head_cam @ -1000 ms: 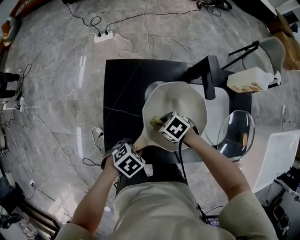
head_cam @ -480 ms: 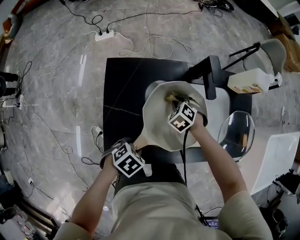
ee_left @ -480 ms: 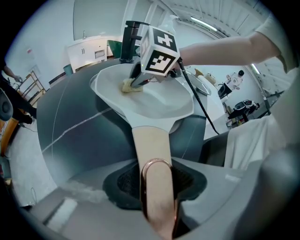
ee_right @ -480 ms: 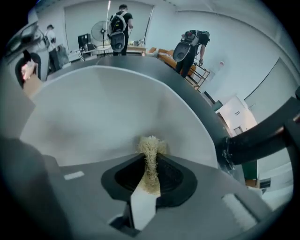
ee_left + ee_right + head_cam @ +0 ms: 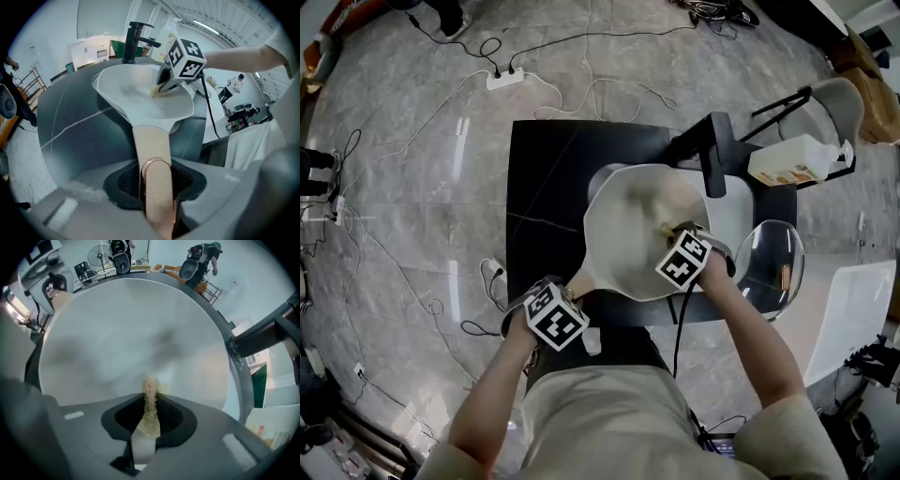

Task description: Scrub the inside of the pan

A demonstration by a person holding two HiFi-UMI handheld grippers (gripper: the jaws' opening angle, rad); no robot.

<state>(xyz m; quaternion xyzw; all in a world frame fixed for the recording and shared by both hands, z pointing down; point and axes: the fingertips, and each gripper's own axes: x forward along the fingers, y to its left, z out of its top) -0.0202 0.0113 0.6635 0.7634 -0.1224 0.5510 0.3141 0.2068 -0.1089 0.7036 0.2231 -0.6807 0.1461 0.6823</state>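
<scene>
A white pan [image 5: 628, 220] rests over the sink, its beige handle [image 5: 582, 280] pointing toward me. My left gripper [image 5: 570, 296] is shut on that handle [image 5: 152, 150], which runs between the jaws to the pan bowl [image 5: 136, 96]. My right gripper [image 5: 668, 234] points down into the pan at its right near side. It is shut on a yellowish fibrous scrub pad [image 5: 150, 401], whose tip touches the pan's inner surface [image 5: 126, 343]. The left gripper view shows the right gripper [image 5: 161, 88] with the pad [image 5: 156, 92] on the pan.
A black faucet [image 5: 718, 155] stands behind the pan on the black counter [image 5: 544, 187]. A soap bottle [image 5: 792, 159] and a glass lid [image 5: 772, 267] lie to the right. Cables and a power strip [image 5: 506, 77] lie on the floor.
The right gripper has swept the scrub pad across the pan's inside, from the near left toward the far side, then to the right near side. The left gripper has kept still on the handle.
</scene>
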